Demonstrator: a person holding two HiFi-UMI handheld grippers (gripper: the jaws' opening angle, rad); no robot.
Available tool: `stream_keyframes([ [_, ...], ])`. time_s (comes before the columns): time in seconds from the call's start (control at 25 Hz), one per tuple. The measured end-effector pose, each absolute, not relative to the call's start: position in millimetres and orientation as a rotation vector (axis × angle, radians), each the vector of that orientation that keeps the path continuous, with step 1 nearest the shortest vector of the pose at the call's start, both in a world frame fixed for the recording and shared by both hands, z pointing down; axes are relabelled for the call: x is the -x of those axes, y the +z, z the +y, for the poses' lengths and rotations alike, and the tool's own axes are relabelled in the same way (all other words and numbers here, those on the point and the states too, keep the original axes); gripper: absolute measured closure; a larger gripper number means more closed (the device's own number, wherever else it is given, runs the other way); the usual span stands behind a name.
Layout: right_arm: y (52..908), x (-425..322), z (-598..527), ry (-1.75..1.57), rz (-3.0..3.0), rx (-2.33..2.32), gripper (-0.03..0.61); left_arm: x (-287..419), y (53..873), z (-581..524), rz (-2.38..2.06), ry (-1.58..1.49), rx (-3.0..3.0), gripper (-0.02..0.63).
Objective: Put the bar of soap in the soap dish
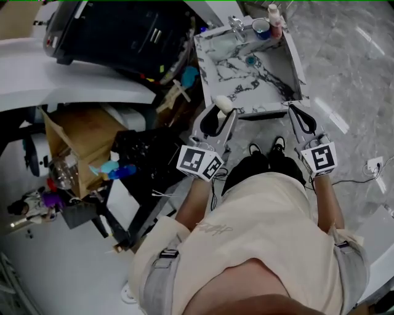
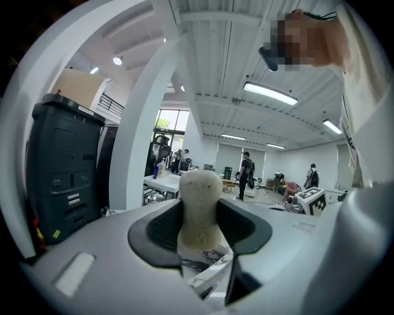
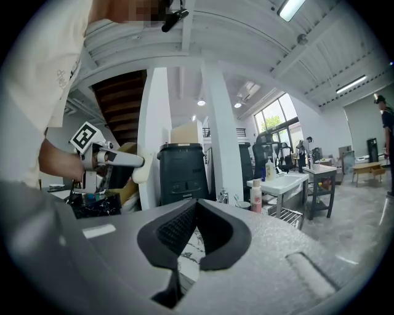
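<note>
Meanwhile the left claw (image 2: 200,216) was clenched on the bar of soap (image 2: 199,208), a pale, rounded-top bar that stood upright between the two dark pads and rose clear above them. From the head view, the bar of soap (image 1: 223,103) hung at the tip of the left claw (image 1: 220,114), right at the near left corner of the marble bench (image 1: 271,92); whether it touched the marble I could not tell. The right claw (image 3: 196,212) was closed on nothing, its jaws pressed together at the tips. It (image 1: 296,111) sat near the bench's near right corner, well apart from the left one.

Further back on the marble stood a tap (image 1: 237,27), a blue cup (image 1: 261,28) and a pink-capped bottle (image 1: 274,18). Just in front of the tap lay a pale greenish shape that looked like the soap dish (image 1: 223,48), well apart from the soap. Left of the bench loomed a black machine (image 1: 123,34) above a cardboard box (image 1: 77,144).
</note>
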State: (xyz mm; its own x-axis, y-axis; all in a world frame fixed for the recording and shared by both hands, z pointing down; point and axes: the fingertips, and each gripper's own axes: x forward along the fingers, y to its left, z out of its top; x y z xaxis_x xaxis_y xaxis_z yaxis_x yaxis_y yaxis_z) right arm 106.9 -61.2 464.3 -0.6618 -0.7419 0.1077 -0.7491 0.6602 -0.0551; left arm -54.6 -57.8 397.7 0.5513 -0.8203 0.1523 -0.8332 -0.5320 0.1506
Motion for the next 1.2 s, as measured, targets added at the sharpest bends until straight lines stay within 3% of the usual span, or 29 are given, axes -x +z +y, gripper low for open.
stream_keyframes([
  [0.24,460,-102,-81,0.251,-2.795,-1.272,0.578,88,398,-81,-1.455,0.033,-2.55,0.416],
  [0.76,414,-62,-138,0.088,-2.731,-1.425,0.578,141,385,-155,-1.379,-0.117,-2.657,0.416],
  [1.2,418,-48,-159,0.107,-2.684,-1.49,0.577,145,416,-223,-1.235,0.161,-2.757,0.416],
])
